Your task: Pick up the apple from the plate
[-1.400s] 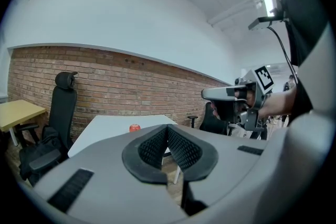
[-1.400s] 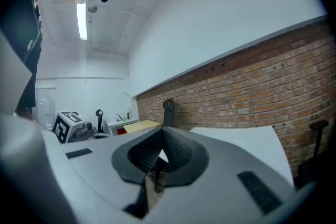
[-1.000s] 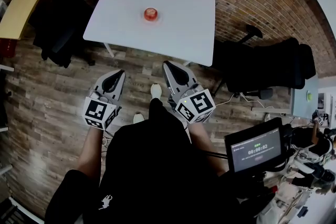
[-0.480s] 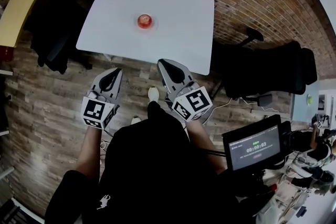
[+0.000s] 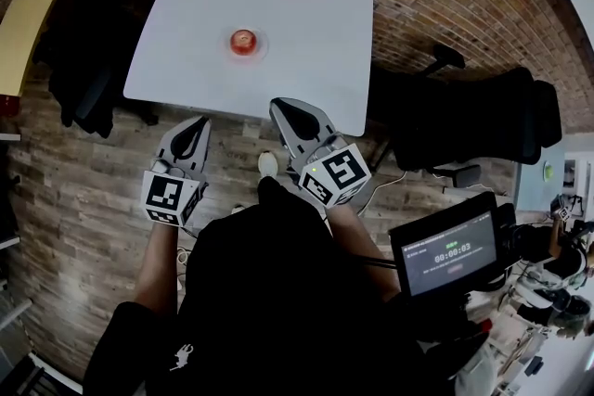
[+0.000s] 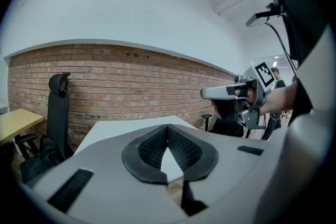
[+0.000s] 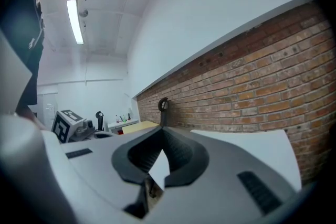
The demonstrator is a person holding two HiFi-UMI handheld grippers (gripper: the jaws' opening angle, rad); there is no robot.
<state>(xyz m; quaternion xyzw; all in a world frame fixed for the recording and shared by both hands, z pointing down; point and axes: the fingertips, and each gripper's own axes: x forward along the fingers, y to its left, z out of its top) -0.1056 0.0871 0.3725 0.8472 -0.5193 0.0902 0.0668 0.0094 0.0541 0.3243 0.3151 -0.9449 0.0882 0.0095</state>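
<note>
A red apple [image 5: 242, 40] sits on a small clear plate [image 5: 255, 46] near the middle of a white table [image 5: 306, 42] in the head view. Both grippers are held side by side in front of the table's near edge, well short of the apple. The left gripper [image 5: 198, 127] is shut and empty, and so is the right gripper [image 5: 281, 107]. In the left gripper view the shut jaws [image 6: 168, 131] point over the table top [image 6: 105, 131], with the right gripper [image 6: 231, 93] beside them. The right gripper view shows its shut jaws [image 7: 163, 134]. Neither gripper view shows the apple.
A black office chair [image 5: 464, 116] stands right of the table, and another dark chair [image 5: 83, 60] stands to its left near a yellow table [image 5: 23, 23]. A brick wall [image 6: 131, 81] runs behind the table. A small screen [image 5: 445, 255] sits at the person's right.
The table and apple have drifted down and left in the head view as the person and both grippers came closer to the table. Both grippers have stayed shut.
</note>
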